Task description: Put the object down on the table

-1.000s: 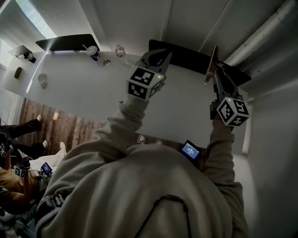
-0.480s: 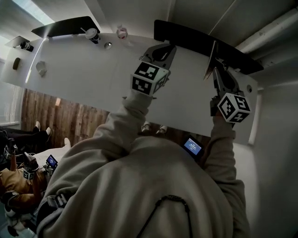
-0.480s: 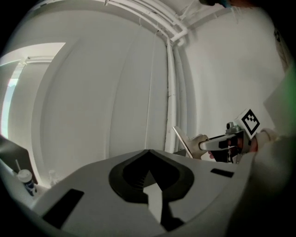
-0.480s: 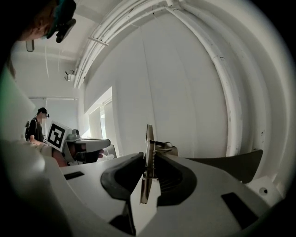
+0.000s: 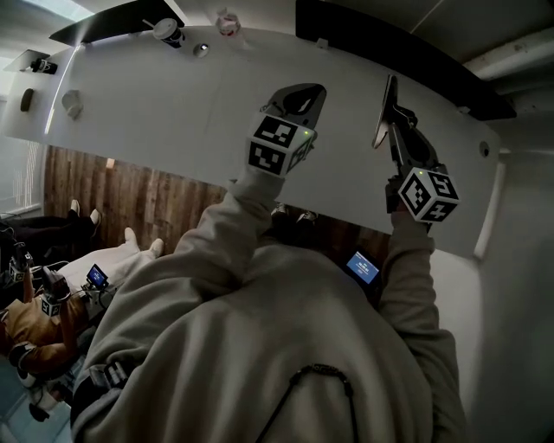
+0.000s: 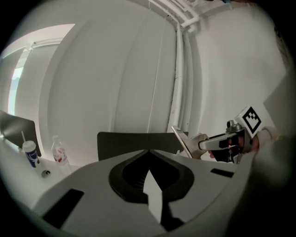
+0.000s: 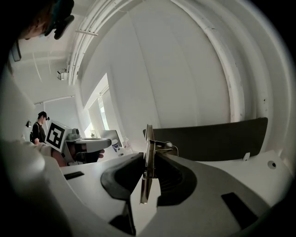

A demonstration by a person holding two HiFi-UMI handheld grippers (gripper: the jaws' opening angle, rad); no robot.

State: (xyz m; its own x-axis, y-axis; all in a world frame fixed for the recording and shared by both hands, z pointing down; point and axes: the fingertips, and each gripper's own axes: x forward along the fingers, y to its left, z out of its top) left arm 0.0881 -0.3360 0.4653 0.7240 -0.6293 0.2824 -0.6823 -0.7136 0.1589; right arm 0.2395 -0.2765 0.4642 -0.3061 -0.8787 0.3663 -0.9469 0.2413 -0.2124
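Note:
My right gripper (image 5: 391, 119) is shut on a thin flat board (image 5: 383, 111) with a metal spring clip. It holds the board upright on edge above the right part of the white table (image 5: 173, 112). In the right gripper view the board (image 7: 147, 157) stands edge-on between the two jaws of that gripper (image 7: 149, 162), which press on its sides. My left gripper (image 5: 305, 90) hovers over the table's middle, its jaws meeting at the tips with nothing between them (image 6: 148, 152). The left gripper view also shows the right gripper (image 6: 231, 139) with the board (image 6: 185, 142).
A cup with a straw (image 5: 166, 30), a small bottle (image 5: 227, 19) and a few small items (image 5: 71, 104) stand along the table's far left. Dark chair backs (image 5: 389, 43) rise behind the table. A lit phone (image 5: 362, 266) shows below the table's near edge. Another person (image 5: 35, 320) sits at lower left.
The table has slid up in the head view, and both grippers now sit farther over it. The right gripper still holds the board upright, and the left stays shut.

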